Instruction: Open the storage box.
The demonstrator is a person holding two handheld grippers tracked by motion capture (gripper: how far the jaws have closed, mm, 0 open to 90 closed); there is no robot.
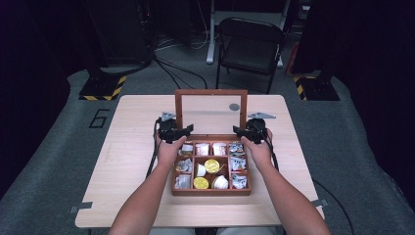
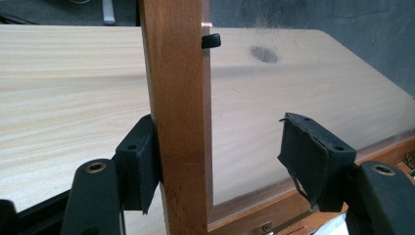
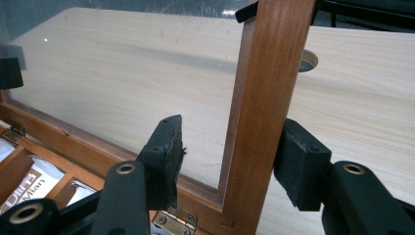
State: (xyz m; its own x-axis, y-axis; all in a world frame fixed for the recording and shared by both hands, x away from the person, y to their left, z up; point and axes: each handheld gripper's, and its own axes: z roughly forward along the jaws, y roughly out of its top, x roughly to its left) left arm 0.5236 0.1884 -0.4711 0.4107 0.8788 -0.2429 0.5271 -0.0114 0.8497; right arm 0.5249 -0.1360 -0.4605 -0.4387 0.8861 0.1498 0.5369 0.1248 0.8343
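a: from the high view, your forearms come in from the bottom edge and run up either side of the wooden box [image 1: 211, 191] on the table [image 1: 122, 147]. your left gripper [image 1: 182, 133] sits at the left post of the raised lid [image 1: 211, 92], your right gripper [image 1: 241, 132] at the right post. the lid stands upright at the back of the box.

b: what is in the box?

a: i count about ten compartments: sachets round the edges, four small cups in the middle, two with yellow tops. the floor left of the table bears a "6".

b: and the left gripper view?

a: your left gripper [image 2: 220, 161] straddles the lid's wooden side rail [image 2: 178, 122]. one pad touches the rail's outer face; the other stands clear, over the clear pane. so it is partly open, not clamped.

b: the right gripper view?

a: your right gripper [image 3: 230, 161] straddles the other rail [image 3: 264, 107], one jaw each side. both pads stand just off the wood, with no firm grip visible. a sachet [image 3: 34, 183] below reads "mian".
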